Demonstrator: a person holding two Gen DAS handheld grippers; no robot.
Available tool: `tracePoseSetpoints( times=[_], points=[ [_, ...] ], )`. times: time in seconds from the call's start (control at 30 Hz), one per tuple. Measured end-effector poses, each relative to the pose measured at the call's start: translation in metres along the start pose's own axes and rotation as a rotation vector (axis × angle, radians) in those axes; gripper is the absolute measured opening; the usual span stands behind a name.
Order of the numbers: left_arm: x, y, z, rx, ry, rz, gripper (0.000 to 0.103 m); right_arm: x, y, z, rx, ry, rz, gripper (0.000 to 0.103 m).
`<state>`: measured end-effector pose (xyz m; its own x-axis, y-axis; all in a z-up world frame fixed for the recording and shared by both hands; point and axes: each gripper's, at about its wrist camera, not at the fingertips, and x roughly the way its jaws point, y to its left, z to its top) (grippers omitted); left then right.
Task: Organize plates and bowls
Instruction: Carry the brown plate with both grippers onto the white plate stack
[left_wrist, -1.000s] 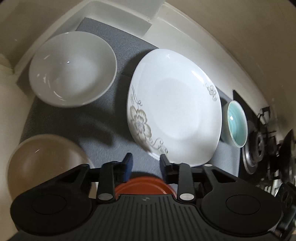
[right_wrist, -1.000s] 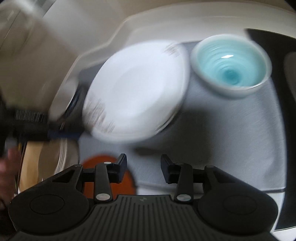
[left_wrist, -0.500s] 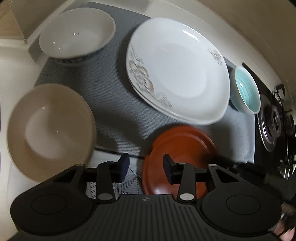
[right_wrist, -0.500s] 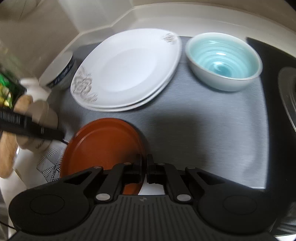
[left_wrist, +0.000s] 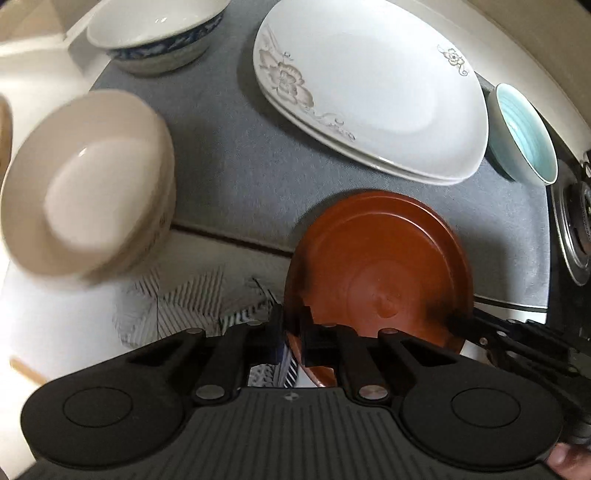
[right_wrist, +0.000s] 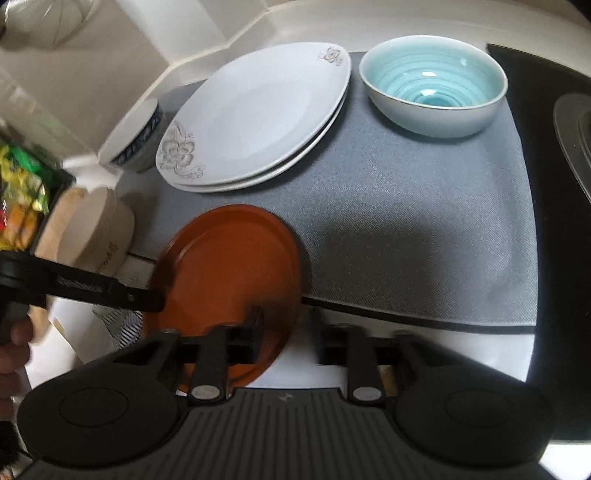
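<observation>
Your left gripper (left_wrist: 292, 341) is clamped on the orange plate (left_wrist: 380, 273) rim at 7 o'clock; the plate overhangs the grey mat (right_wrist: 424, 229). Your right gripper (right_wrist: 286, 338) is wide open, holding nothing, one finger over the plate. Thin one-sided pinch: the plate could tip or slip, or knock the white plates (right_wrist: 258, 114) at 12 o'clock.

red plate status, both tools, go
Left tool shut on red plate rim. Right tool open, one finger over the plate's edge. Plate straddles the grey mat edge. White plate stack sits just beyond.
</observation>
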<state>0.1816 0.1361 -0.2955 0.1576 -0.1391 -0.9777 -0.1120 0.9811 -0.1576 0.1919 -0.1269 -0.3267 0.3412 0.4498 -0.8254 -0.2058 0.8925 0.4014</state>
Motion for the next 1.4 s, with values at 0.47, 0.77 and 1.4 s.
tracePoseSetpoints(
  times=[0.47,0.77,1.4],
  points=[
    [-0.026,-0.03,-0.029,0.012,-0.04,0.033,0.009,-0.037,-0.004,-0.018,-0.028,-0.034,0.003,0.009],
    [-0.099,-0.055,-0.01,0.085,-0.199,0.075,0.009,-0.089,0.008,0.009,0.027,-0.166,0.071,0.01],
    [-0.143,-0.045,0.078,0.196,-0.375,0.0,0.011,-0.109,0.057,0.093,0.077,-0.347,-0.046,0.013]
  ],
)
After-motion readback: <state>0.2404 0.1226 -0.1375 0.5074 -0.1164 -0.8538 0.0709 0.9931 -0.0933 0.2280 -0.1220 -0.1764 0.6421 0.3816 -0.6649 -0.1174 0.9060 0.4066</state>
